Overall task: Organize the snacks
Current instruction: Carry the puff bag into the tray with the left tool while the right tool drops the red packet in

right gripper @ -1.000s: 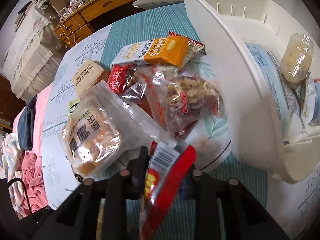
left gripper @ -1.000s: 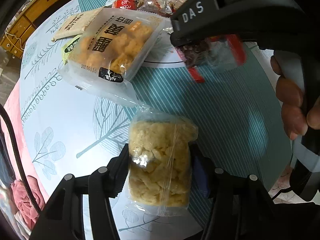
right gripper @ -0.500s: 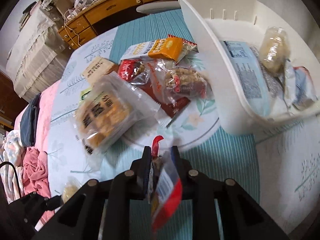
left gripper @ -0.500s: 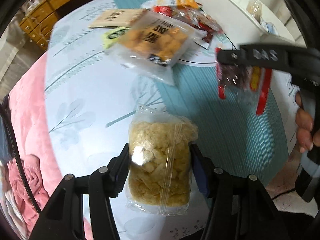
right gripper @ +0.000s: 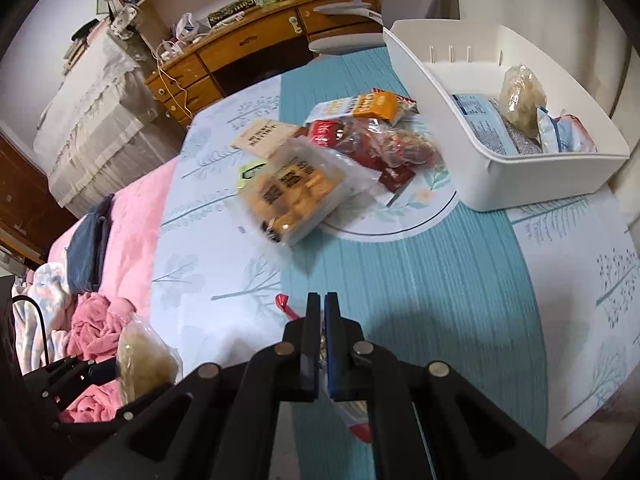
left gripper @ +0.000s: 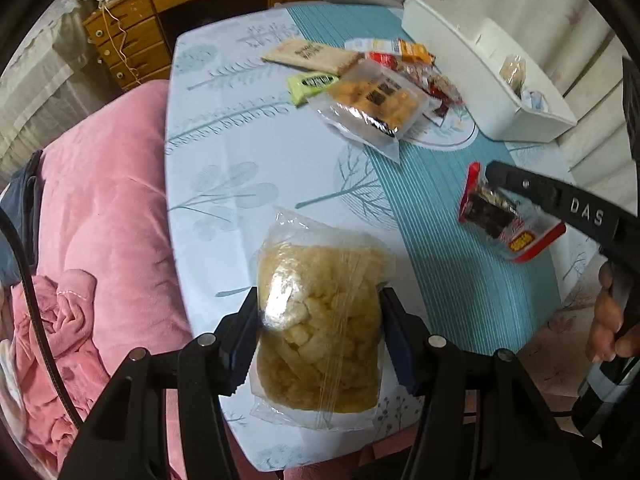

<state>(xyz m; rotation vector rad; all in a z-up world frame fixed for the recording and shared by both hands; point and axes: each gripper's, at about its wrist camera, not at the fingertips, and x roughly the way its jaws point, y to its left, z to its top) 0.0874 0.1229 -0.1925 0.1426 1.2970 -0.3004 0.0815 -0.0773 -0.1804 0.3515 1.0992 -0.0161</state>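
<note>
L gripper fingers clamp a clear bag of pale puffed snacks above the near edge of the surface. R gripper fingers are pinched tight on a red-edged snack packet, held over the teal stripe. Farther back, the snack pile sits beside a white bin w/ packets inside.

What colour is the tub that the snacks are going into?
Plain white. The tub shows best in the right wrist view, with a few packets already inside.

Two hand-held grippers, one white bin (snack-filled)
</note>
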